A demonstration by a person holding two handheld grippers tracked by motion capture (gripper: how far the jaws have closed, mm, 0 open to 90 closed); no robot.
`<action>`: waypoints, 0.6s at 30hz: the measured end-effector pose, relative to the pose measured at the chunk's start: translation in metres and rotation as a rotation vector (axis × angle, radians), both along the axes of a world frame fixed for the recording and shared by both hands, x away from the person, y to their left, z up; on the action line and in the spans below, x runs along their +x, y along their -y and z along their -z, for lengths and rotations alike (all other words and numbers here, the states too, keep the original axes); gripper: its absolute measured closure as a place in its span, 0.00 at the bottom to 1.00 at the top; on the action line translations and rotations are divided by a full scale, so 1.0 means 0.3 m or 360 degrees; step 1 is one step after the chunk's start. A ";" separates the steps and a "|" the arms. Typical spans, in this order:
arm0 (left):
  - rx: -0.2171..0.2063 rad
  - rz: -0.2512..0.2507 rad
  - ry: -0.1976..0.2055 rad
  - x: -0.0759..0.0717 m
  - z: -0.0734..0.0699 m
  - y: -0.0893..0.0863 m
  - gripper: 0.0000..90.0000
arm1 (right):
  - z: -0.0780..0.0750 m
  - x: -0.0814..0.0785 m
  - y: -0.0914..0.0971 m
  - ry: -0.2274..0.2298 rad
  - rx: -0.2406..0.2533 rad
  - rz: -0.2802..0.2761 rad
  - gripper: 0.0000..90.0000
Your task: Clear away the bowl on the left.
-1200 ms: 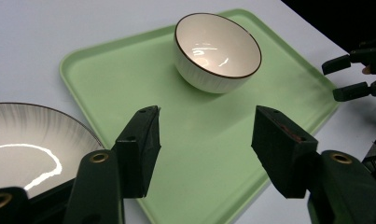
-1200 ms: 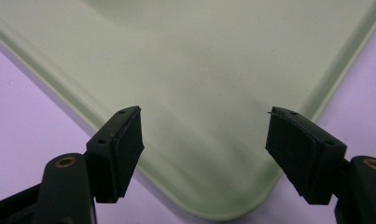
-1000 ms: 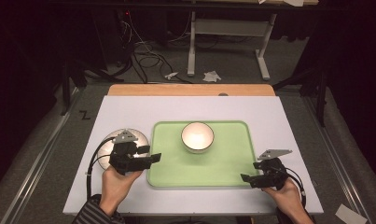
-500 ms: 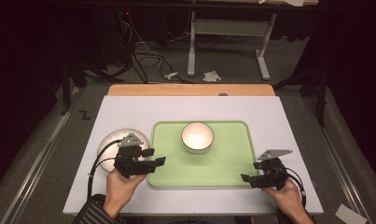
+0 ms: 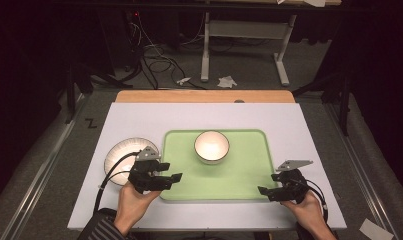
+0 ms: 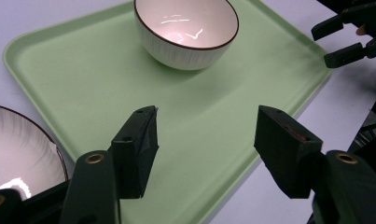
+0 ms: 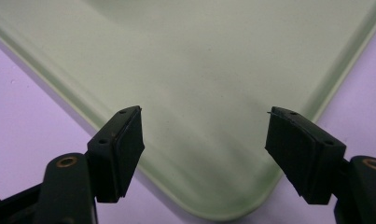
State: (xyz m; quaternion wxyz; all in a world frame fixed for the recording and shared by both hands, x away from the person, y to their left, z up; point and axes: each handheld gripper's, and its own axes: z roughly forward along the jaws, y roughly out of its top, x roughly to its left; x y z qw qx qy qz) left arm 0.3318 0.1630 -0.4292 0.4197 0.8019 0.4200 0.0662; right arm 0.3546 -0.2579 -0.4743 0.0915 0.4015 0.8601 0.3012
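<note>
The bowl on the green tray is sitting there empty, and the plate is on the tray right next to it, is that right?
Not quite. The bowl does sit empty on the green tray, but the plate is not on the tray: it lies on the white table just off the tray's left edge, as the high view shows.

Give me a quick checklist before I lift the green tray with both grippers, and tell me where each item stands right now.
1. Left gripper open, jaws apart above the tray's near left corner: ok.
2. Right gripper open, jaws straddling the near right corner: ok.
3. Either gripper clamped on the tray rim: not ok, neither has closed.
4. Bowl upright, sitting inside the tray: ok.
5. Bowl empty: ok, the left gripper view shows nothing inside.
6. Plate clear of the tray edge: ok, it lies on the table beside the tray.
</note>
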 end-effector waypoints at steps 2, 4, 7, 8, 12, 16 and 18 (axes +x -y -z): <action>0.0004 0.0006 0.0004 0.005 0.004 0.004 0.44 | 0.001 0.001 0.000 -0.0004 0.0000 0.0001 0.32; 0.0010 0.0009 0.0001 0.007 0.007 0.007 0.44 | 0.000 0.001 0.000 -0.0005 -0.0001 0.0005 0.32; 0.0035 0.0013 -0.0007 0.013 0.020 0.017 0.44 | 0.001 0.001 -0.001 -0.0007 -0.0002 0.0004 0.32; 0.0043 0.0016 -0.0010 0.015 0.024 0.019 0.44 | 0.000 0.000 -0.003 -0.0011 0.0001 0.0013 0.32; 0.0043 0.0010 0.0007 0.022 0.034 0.029 0.45 | 0.002 0.002 -0.003 -0.0013 -0.0004 0.0004 0.32; 0.0067 0.0017 -0.0019 0.033 0.052 0.042 0.44 | 0.002 0.002 -0.004 -0.0016 -0.0004 -0.0001 0.33; 0.0078 0.0026 -0.0037 0.038 0.058 0.047 0.44 | 0.002 0.002 -0.004 -0.0012 -0.0006 -0.0005 0.33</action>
